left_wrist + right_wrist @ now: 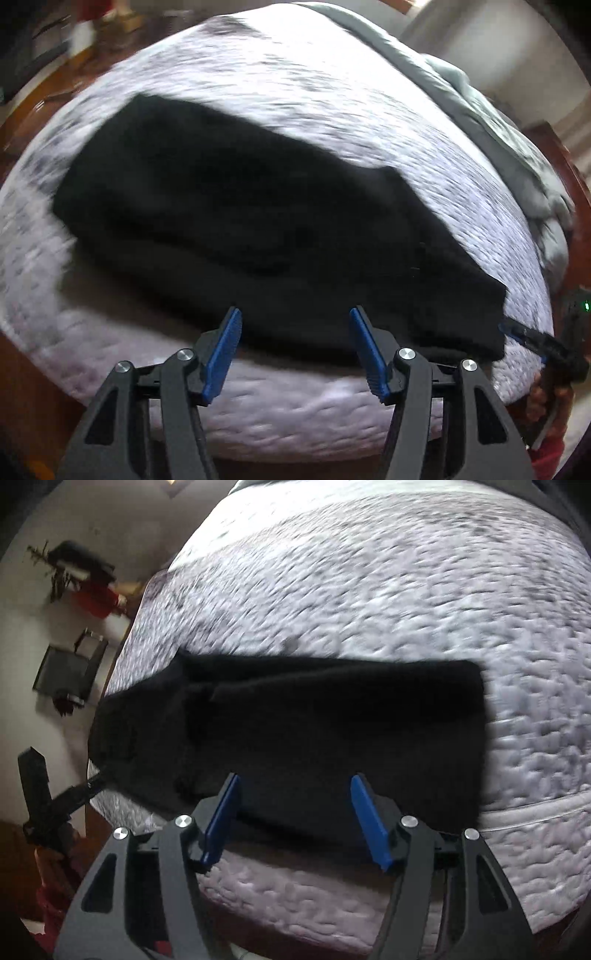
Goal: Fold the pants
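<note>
The black pants (258, 221) lie folded into a long band across the white quilted bed (332, 92), near its front edge. My left gripper (295, 313) hovers over the near edge of the pants with its blue pads (225, 350) wide apart and nothing pinched between them. In the right wrist view the same pants (314, 720) stretch from left to right. My right gripper (294, 777) stands open above their near hem, gripping nothing. The right gripper (524, 336) also shows at the pants' right end, and the left gripper (77, 790) at their left end.
A crumpled grey blanket (517, 147) runs along the bed's far right side. A hand (546, 398) holds the right gripper at the bed corner. Dark furniture (70, 672) and a red item (96, 598) stand by the wall. Brown floor (33, 387) lies below the bed's front edge.
</note>
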A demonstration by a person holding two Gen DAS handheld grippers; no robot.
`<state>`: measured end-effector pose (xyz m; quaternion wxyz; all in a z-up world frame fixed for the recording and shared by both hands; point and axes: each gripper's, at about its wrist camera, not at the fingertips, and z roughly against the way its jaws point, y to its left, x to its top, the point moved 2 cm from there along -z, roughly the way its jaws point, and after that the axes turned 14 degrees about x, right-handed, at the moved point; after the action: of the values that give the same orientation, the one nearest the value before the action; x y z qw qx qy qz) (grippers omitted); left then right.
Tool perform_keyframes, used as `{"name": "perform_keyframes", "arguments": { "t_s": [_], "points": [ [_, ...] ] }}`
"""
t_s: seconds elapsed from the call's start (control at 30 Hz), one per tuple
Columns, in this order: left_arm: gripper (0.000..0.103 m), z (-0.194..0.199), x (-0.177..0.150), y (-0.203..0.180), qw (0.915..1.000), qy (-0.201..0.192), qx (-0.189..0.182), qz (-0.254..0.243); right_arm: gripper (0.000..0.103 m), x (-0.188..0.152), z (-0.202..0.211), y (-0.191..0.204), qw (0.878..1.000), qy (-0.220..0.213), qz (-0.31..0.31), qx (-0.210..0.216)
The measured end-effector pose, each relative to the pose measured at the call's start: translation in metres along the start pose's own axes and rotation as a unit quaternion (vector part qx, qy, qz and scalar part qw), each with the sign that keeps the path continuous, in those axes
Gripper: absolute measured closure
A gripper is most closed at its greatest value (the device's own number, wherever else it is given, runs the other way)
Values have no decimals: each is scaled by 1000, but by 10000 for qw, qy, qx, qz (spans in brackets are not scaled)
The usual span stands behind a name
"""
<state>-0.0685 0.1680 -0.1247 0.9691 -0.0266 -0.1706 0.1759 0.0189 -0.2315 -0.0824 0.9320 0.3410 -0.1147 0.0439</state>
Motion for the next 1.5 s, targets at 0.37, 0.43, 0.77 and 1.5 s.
{"name": "perform_keyframes", "arguments": {
  "t_s": [0.37, 0.43, 0.77, 1.5],
  "points": [
    [38, -25, 34, 98, 9926, -1, 147, 1204, 37, -8, -59, 34, 9964, 606, 457, -388],
    [38, -32, 39, 111, 9887, 21, 26, 1496, 36, -8, -62, 31, 9962, 616, 472, -406],
    [47, -54, 55, 92, 9735, 226, -923, 2078, 28, -4, -70, 31, 9948, 699, 590, -453],
    [80, 29, 77, -2, 9821, -1444, -860, 846, 28, -1, -20, 22, 9992, 81, 335, -183]
  ]
}}
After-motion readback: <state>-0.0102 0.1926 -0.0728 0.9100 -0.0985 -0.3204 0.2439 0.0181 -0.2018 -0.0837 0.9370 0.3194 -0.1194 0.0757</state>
